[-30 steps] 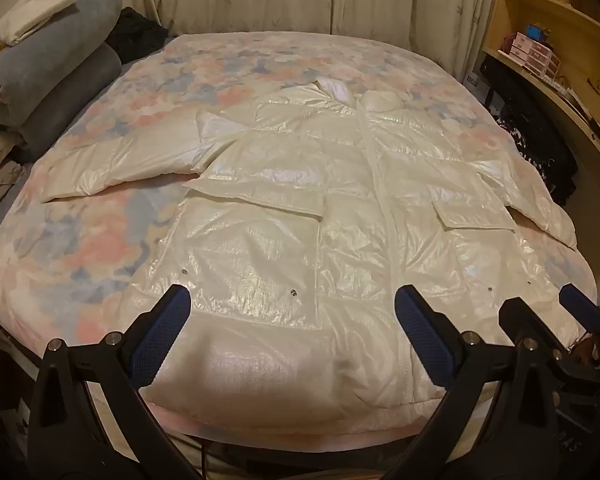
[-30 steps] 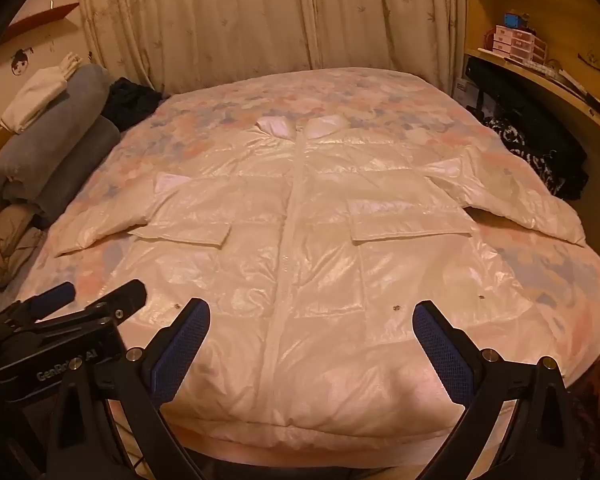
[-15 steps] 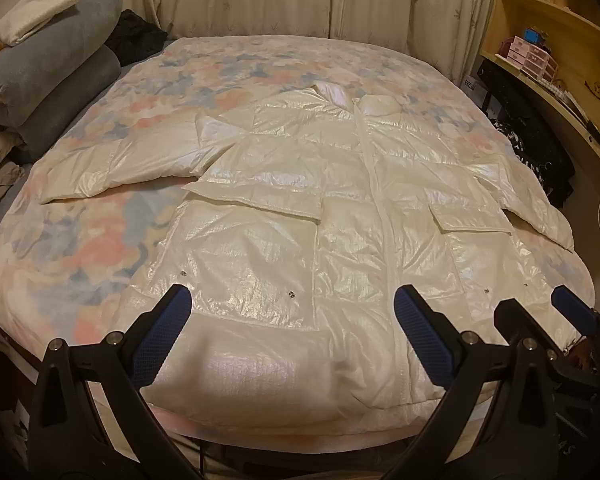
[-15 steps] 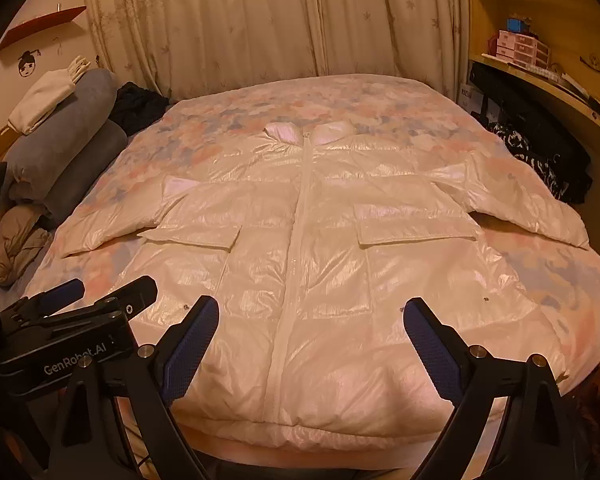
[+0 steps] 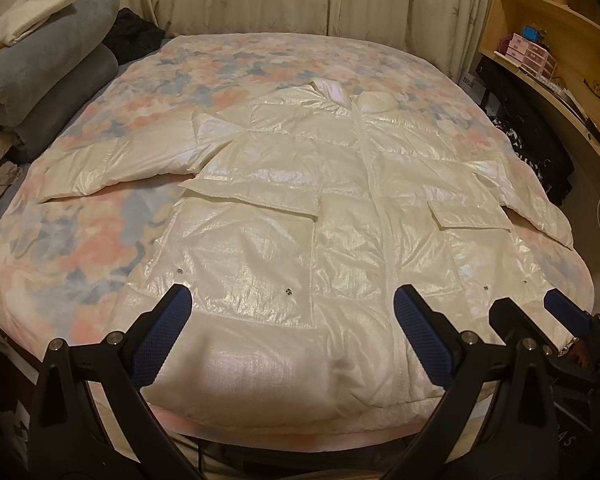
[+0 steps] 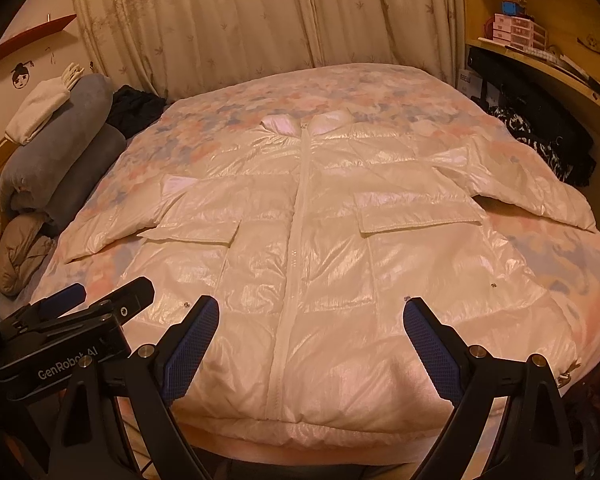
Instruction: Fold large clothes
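A shiny cream quilted puffer jacket point(image 5: 320, 216) lies flat, unfolded, on our floral bed point(image 5: 80, 248). Our left gripper point(image 5: 286, 322) and right gripper point(image 6: 310, 330) hover wide open, empty, above its hem; next we likely grasp a sleeve.

The bed point(image 5: 100, 248), covered by a pink-and-blue floral quilt point(image 6: 400, 92), carries a shiny white puffer jacket point(image 6: 300, 248) spread flat, front up, sleeves out to both sides. Left of the jacket, rolled grey blankets point(image 6: 60, 148) lie along the bed's edge.
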Demonstrator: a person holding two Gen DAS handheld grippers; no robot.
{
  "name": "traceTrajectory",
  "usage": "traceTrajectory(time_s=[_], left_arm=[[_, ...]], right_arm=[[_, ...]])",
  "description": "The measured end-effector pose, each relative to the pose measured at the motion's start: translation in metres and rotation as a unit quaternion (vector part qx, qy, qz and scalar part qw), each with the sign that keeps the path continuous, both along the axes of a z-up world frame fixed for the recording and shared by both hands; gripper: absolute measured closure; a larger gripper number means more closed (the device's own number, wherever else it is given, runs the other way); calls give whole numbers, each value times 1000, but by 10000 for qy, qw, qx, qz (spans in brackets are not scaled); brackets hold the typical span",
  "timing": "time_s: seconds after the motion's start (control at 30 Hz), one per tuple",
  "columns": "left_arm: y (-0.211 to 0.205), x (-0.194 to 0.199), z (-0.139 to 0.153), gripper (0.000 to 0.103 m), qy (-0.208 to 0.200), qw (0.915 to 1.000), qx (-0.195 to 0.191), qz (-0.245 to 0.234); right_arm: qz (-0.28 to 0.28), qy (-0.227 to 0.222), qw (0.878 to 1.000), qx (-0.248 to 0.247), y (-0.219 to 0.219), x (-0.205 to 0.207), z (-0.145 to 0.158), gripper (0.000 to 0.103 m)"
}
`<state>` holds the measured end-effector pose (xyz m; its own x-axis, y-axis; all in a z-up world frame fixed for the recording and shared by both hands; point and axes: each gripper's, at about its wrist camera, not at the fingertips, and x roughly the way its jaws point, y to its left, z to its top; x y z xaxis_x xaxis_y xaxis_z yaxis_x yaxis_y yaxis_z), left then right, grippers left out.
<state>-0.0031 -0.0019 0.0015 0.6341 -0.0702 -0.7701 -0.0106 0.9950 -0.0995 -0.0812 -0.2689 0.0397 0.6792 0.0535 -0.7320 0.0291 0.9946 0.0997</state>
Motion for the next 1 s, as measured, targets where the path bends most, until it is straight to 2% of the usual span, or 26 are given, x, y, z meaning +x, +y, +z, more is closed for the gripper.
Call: traceTrajectory(time_s=[0.77, 1.0], left_arm=[[7, 2, -10, 3, 180, 9998, -82, 50], [7, 6, -6, 3, 57, 10000, -8, 42]], right_arm=[[136, 156, 9998, 26, 6, 8, -10, 8], [200, 165, 9997, 4, 8, 15, -10, 8]])
